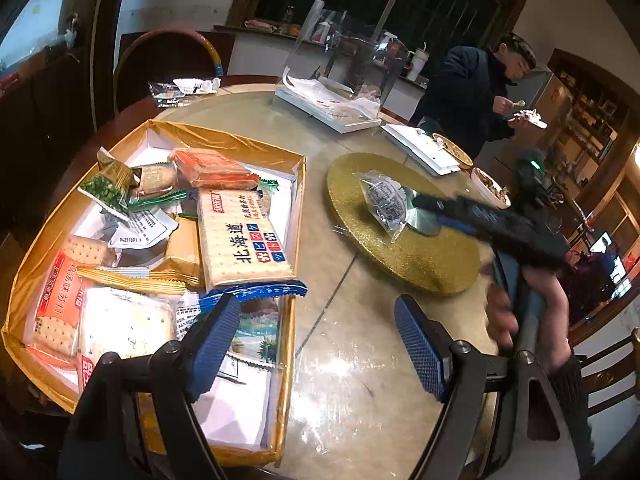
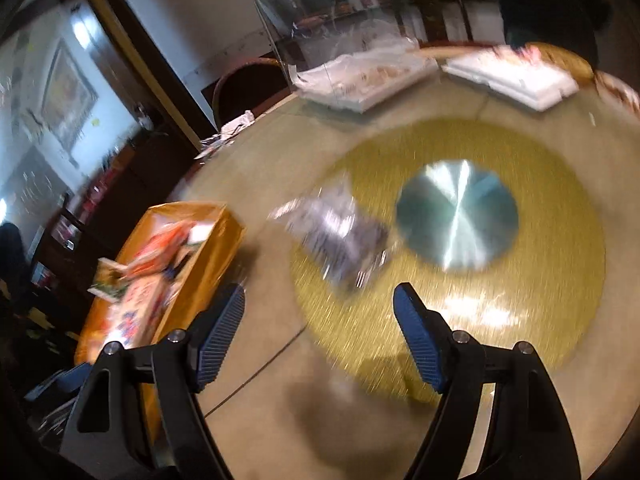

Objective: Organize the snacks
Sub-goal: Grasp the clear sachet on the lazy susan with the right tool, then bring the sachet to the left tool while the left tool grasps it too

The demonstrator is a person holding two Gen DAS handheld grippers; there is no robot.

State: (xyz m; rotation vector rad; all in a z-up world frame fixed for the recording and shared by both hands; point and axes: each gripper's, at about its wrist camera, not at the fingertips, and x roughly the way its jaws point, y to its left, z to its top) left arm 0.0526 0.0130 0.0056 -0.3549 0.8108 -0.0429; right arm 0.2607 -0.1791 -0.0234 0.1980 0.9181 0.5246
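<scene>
A gold-lined box (image 1: 298, 184) on the left holds several snack packets, with a large cracker pack (image 1: 240, 240) on top. A clear snack packet (image 1: 386, 204) lies on the gold round board (image 1: 400, 256). My left gripper (image 1: 318, 344) is open and empty over the box's near right edge. My right gripper (image 2: 320, 336) is open and empty just short of the clear packet (image 2: 336, 236), which shows blurred on the gold board (image 2: 540, 300). The right gripper also shows in the left wrist view (image 1: 424, 208), next to the packet. The box (image 2: 192, 264) shows at left.
A round table (image 1: 344, 400) carries a clear plastic cover on a white tray (image 1: 332, 112), a second white tray (image 1: 416, 144), food bowls at the right and wrappers (image 1: 184, 88) at the back. A person (image 1: 480, 88) eats at the far side. A chair (image 1: 168, 60) stands behind.
</scene>
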